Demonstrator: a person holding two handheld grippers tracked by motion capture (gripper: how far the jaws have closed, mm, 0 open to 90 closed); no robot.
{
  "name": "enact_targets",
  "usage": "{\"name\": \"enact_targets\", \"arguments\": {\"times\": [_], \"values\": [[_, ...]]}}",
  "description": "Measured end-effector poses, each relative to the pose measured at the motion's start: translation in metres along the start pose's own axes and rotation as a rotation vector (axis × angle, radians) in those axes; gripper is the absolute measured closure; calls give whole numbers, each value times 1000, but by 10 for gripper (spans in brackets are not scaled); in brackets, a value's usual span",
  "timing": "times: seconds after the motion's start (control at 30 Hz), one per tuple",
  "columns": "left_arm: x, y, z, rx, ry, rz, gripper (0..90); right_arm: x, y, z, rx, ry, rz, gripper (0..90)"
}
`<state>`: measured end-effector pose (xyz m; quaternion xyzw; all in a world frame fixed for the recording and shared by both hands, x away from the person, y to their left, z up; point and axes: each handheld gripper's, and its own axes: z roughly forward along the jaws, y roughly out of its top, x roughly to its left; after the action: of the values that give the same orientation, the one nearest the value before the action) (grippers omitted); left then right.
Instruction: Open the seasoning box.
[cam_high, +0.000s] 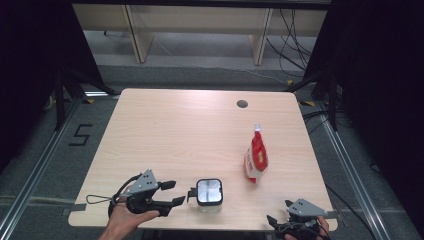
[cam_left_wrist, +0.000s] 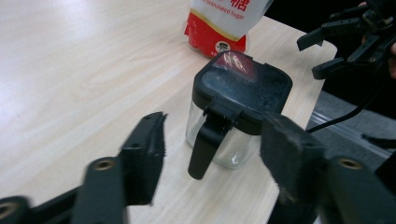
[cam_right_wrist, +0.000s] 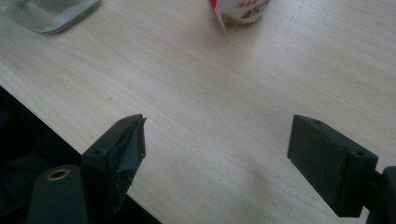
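Two hand-held grippers, both with jaws apart, nothing held. Left hand-held gripper (cam_high: 172, 192) lines up on the jar (cam_high: 209, 192) just ahead, handle facing it for easy grabbing. Right hand-held gripper (cam_high: 278, 216) waits; sugar bag (cam_high: 255, 159) well ahead.

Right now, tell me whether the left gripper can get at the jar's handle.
Probably yes: the left gripper has open jaws facing the jar's handle, with bare table between them.

Overhead view; two close table-level (cam_high: 165, 125) views
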<state>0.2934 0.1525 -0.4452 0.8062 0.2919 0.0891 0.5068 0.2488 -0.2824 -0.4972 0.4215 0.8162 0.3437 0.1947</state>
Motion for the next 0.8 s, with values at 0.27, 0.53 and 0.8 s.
{"name": "enact_targets", "arguments": {"times": [0.27, 0.53, 0.8], "values": [[-2, 9, 5, -31, -32, 84, 805, 8, 3, 0, -24, 25, -32, 241], [-2, 14, 21, -17, -28, 116, 881, 12, 3, -1, -24, 43, -48, 248], [-5, 10, 33, 8, -29, 99, 890, 12, 4, -1, -29, 56, -73, 190]]}}
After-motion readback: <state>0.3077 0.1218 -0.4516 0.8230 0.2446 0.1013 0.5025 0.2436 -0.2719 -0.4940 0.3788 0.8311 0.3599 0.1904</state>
